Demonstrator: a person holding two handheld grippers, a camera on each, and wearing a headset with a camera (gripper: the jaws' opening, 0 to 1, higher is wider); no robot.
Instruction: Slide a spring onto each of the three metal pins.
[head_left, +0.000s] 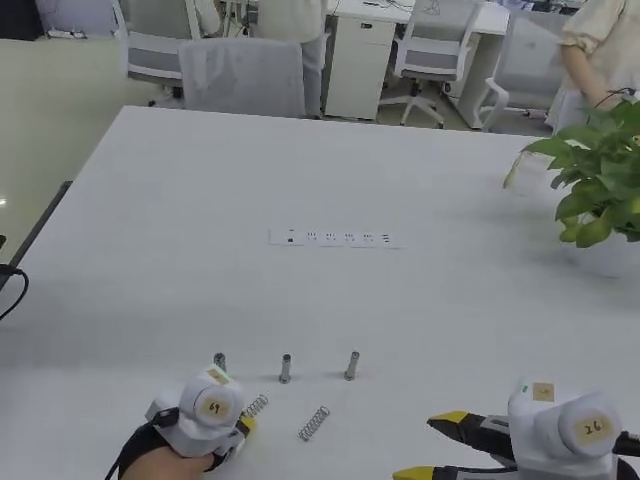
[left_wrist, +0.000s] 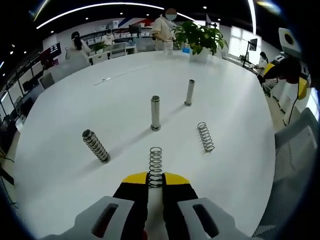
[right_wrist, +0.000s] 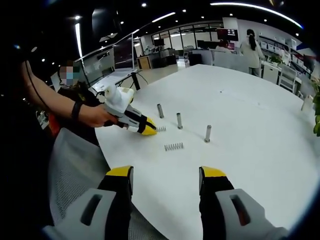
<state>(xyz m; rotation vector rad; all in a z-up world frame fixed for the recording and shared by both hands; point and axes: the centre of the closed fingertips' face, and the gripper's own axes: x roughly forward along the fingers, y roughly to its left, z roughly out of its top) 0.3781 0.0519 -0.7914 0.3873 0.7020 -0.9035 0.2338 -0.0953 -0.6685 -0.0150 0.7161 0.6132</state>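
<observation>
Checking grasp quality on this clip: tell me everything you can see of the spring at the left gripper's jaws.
The spring is a short coil of bare silvery wire, evenly wound and undistorted. Its near end is pinched between the yellow tips of the left gripper, whose jaws are shut on it. The rest sticks straight out ahead, aimed roughly at the bare middle pin and apart from it. Whether its far end touches the white table cannot be told.

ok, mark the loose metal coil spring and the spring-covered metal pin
loose metal coil spring (left_wrist: 205, 136), left gripper view, mid-coil
spring-covered metal pin (left_wrist: 96, 146), left gripper view, mid-shaft
</observation>
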